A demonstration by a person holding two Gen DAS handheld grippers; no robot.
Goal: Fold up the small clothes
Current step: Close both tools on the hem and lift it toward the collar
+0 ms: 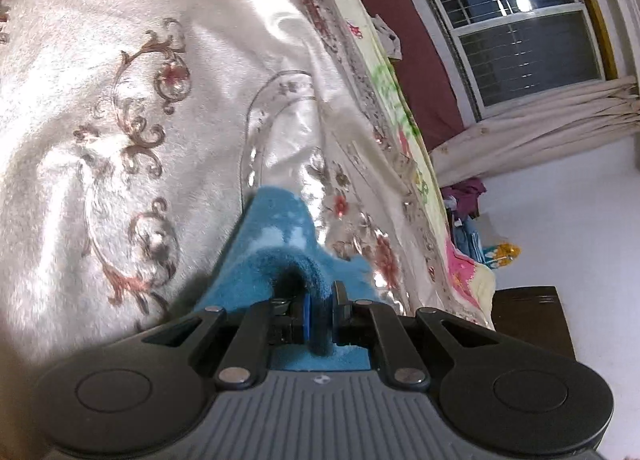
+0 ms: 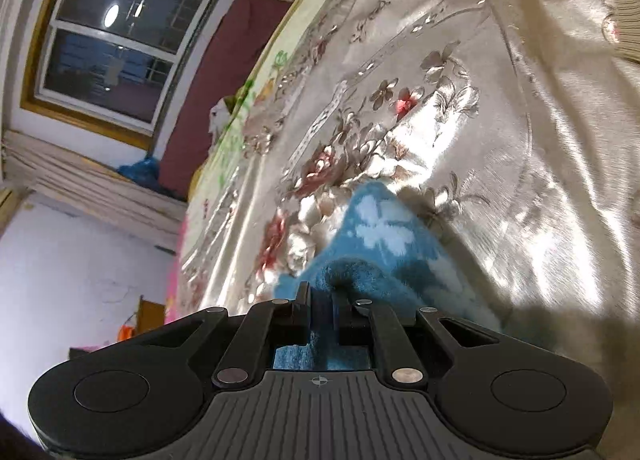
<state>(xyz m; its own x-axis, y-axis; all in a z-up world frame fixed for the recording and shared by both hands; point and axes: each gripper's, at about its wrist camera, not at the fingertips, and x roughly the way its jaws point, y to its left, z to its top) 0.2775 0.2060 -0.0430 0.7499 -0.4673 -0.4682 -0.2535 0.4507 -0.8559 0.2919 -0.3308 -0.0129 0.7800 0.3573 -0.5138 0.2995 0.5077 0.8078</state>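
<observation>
Left wrist view: blue garment (image 1: 276,236) is pinched by left gripper (image 1: 320,310), likewise right gripper (image 2: 320,306) (lower centre); fold judged unfinished, bedspread (image 1: 100,99) beneath.

The left gripper (image 1: 319,310) sat at the bottom centre of its wrist view, its two black jaws drawn close together and pinching a fold of blue cloth (image 1: 276,236) that bulged up between them. The right gripper (image 2: 320,310) occupied the same bottom-centre place in its own view, jaws likewise nearly closed and clamped on a bunched ridge of the blue cloth (image 2: 380,227). Both pointed forward and down toward the upper part of their frames, linkage arms folded inward.
</observation>
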